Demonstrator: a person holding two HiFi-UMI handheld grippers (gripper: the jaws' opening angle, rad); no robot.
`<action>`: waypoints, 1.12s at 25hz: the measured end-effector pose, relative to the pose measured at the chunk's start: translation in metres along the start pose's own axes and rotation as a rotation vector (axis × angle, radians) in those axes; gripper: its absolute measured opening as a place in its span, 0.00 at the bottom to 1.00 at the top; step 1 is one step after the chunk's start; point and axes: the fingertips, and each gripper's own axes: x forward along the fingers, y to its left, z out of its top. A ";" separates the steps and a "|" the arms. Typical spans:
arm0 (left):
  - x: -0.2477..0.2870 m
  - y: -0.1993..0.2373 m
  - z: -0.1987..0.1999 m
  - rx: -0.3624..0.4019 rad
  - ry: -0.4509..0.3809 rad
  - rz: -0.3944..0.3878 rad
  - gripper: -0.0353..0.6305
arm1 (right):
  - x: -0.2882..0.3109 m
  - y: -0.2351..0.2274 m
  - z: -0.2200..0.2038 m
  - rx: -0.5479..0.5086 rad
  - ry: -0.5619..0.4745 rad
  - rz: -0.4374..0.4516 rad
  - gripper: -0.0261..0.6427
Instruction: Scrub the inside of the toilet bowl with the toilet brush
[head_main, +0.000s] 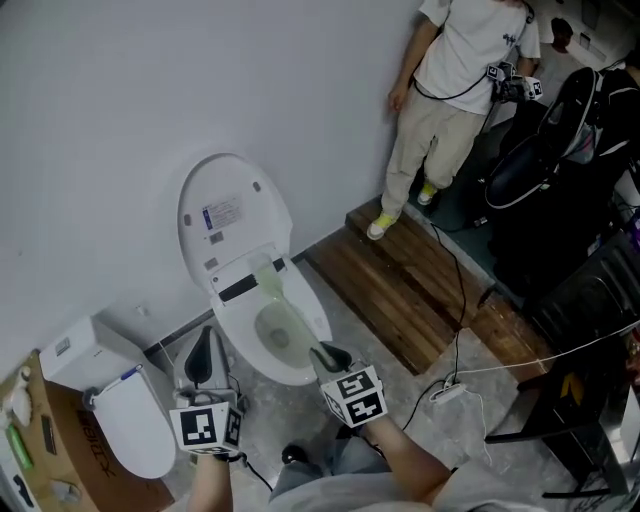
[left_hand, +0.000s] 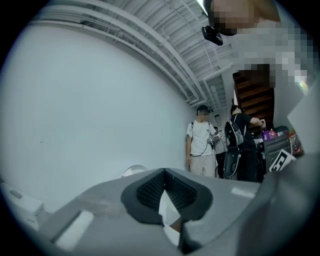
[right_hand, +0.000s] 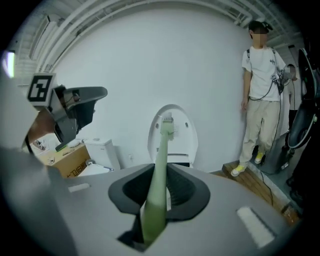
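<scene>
Bystander (head_main: 455, 70) (yellow shoes) at a wooden platform (head_main: 400, 285), cardboard box (head_main: 55, 425) beside a second toilet (head_main: 130, 430).

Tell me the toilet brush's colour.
The toilet brush is pale green, clearest in the right gripper view.

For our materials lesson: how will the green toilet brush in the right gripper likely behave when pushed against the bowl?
The toilet brush sticks out straight and unsupported from the right gripper, so its handle is probably stiff. It looks like slim plastic, so it is likely light. Held only near its end, it may pivot in the jaws.
</scene>
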 end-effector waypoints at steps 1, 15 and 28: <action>-0.001 0.000 0.003 -0.002 -0.004 -0.002 0.06 | -0.004 0.002 0.006 -0.008 -0.018 -0.006 0.15; -0.033 -0.004 0.042 0.015 -0.053 -0.030 0.06 | -0.069 0.021 0.068 -0.068 -0.245 -0.078 0.15; -0.078 -0.011 0.063 0.035 -0.077 -0.060 0.06 | -0.132 0.043 0.107 -0.094 -0.431 -0.164 0.15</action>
